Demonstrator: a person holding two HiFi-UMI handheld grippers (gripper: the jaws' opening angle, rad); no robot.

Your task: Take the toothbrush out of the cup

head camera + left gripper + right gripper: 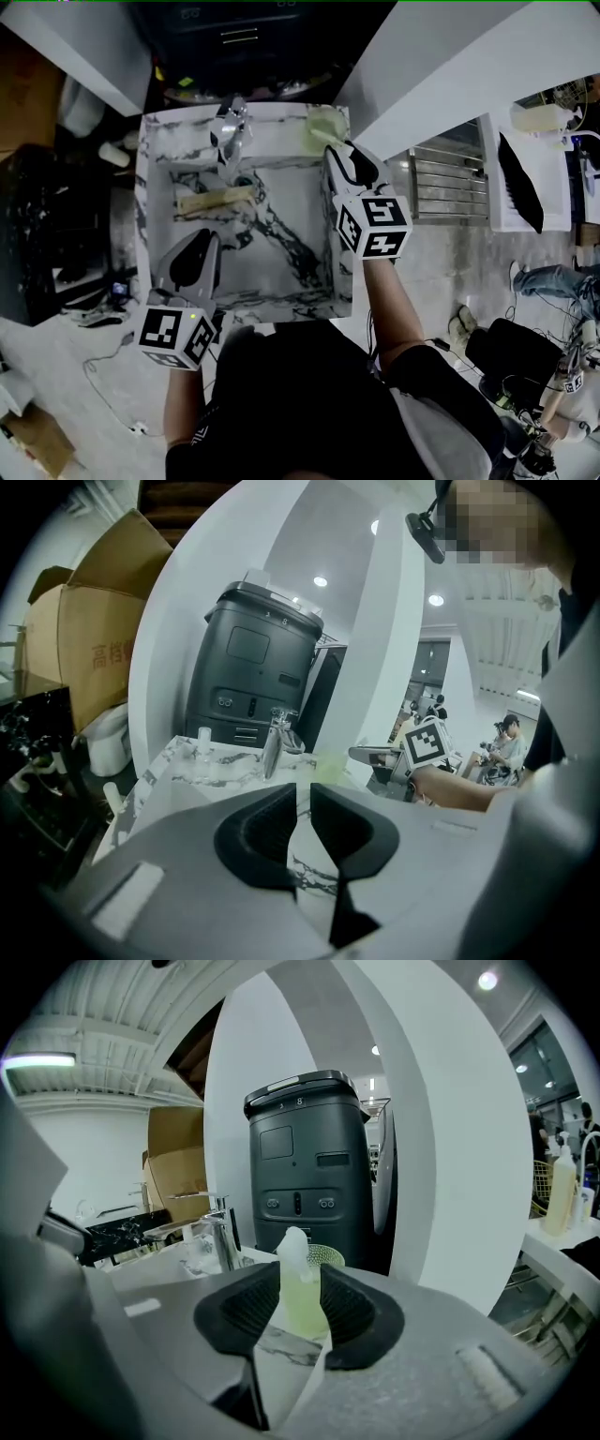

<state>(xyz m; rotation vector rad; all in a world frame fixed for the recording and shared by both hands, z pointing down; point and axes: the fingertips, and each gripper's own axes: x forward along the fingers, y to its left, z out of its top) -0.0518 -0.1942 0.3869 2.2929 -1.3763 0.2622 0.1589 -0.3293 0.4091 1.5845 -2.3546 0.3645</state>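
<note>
While poised at the sink's [272, 117] one o'clock corner, nothing gripped yet. Right gripper [300, 1281]: jaws wide apart, framing the cup [304, 1312] dead ahead at twelve o'clock. Toothbrush [292, 1241] standing near upright inside, white head topmost, long axis vertical, slightly toward eleven. Left gripper [303, 803]: jaws a slit apart, empty, well back at seven o'clock. Right one clearly the nearer. Likely needs raising, then closing on that head.

left gripper [303, 794], right gripper [300, 1277]: grey, black pads; cubes [173, 336] [373, 225]: black-white squares; top [309, 403]: black
</note>
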